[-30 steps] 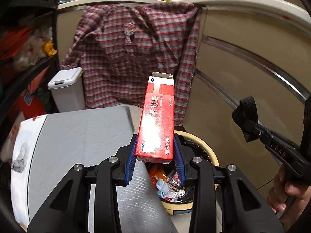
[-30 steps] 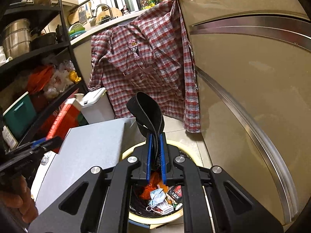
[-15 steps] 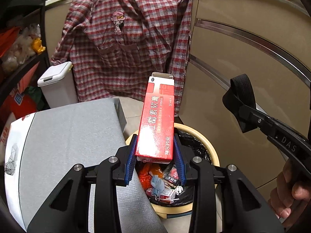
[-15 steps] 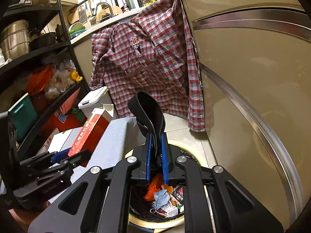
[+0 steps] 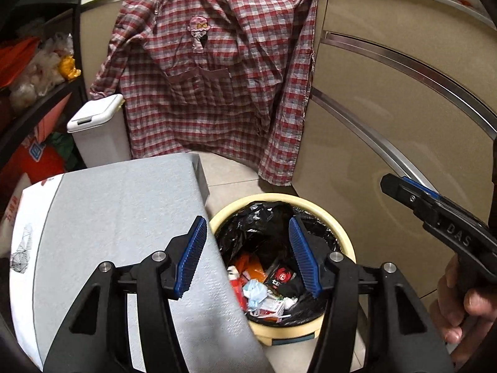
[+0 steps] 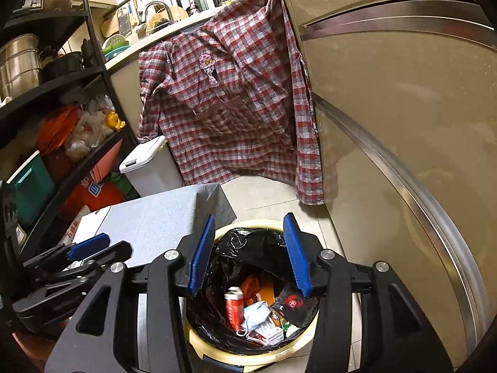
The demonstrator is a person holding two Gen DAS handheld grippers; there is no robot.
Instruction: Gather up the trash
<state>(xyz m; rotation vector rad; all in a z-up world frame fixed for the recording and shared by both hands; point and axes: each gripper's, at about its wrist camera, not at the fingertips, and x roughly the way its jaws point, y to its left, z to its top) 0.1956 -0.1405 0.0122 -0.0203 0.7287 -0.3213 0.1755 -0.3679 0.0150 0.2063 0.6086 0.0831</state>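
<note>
A cream trash bin [image 5: 341, 236] with a black liner stands on the floor; it also shows in the right wrist view [image 6: 223, 354]. Inside lie the red box [image 6: 233, 309], a blue face mask [image 6: 256, 314], a black item [image 6: 290, 304] and other scraps. My left gripper [image 5: 248, 256] is open and empty above the bin's left rim. My right gripper [image 6: 250, 255] is open and empty right above the bin. The right gripper also shows at the right edge of the left wrist view [image 5: 435, 208].
A grey-covered box [image 5: 118, 217] stands directly left of the bin. A plaid shirt [image 5: 217, 87] hangs behind it. A white lidded bin [image 5: 96, 130] and cluttered black shelves [image 6: 56, 124] are at left. A beige cabinet front [image 5: 403, 124] is on the right.
Both grippers opened. The red box left my left gripper and the black strap left my right gripper; the red box now lies in the bin.
</note>
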